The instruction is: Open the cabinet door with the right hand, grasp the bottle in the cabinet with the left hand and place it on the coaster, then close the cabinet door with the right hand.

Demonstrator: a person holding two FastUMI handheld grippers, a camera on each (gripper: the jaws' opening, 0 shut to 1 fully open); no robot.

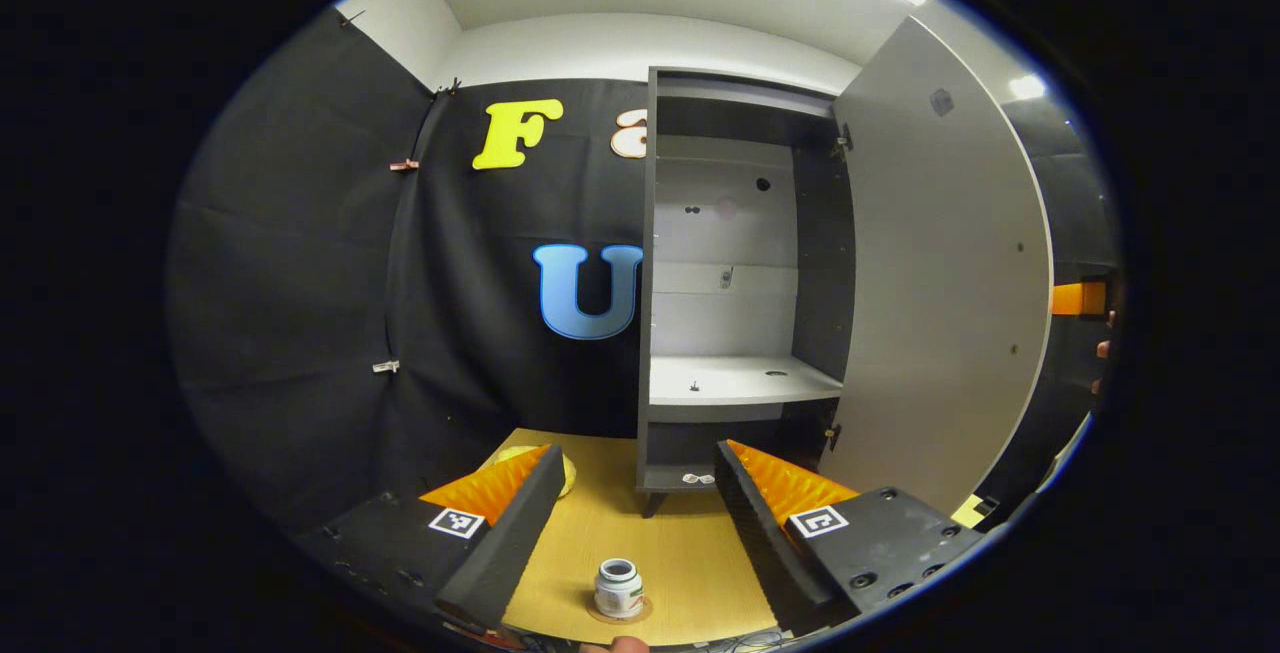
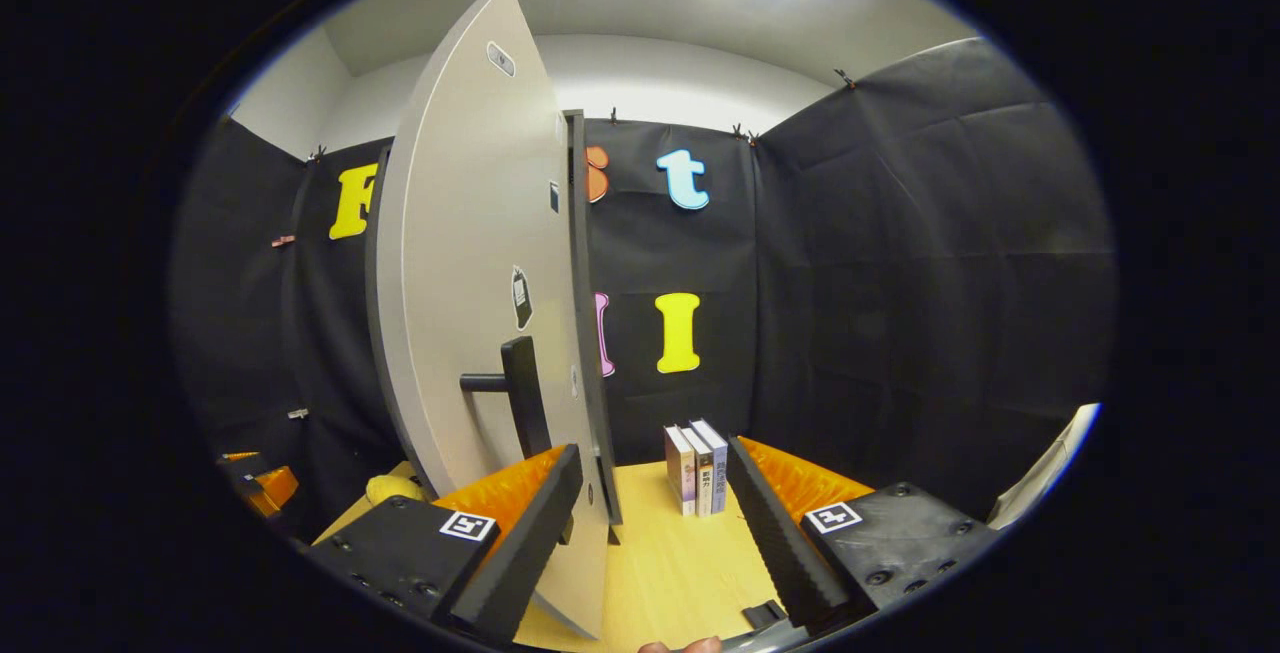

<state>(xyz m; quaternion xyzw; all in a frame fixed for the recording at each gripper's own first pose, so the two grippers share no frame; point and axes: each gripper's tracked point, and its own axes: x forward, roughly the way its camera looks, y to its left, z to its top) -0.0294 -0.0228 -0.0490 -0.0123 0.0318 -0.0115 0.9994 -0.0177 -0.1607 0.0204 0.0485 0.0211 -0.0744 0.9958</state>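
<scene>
We see bottle (image 1: 618,587) upright on coaster (image 1: 620,613), on table (image 1: 680,553) w/ left gripper (image 1: 635,523) spread wide, holding nothing. Cabinet door (image 2: 470,313) wide open; right gripper (image 2: 655,533) released, jaws apart near handle (image 2: 522,393), edge between them.

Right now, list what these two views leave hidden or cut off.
- Left gripper view: the yellow thing on the table sits mostly behind a finger.
- Right gripper view: the cabinet's inside is hidden by the open door, whose handle runs down behind a finger.
- Right gripper view: the books are too small to tell apart.
</scene>
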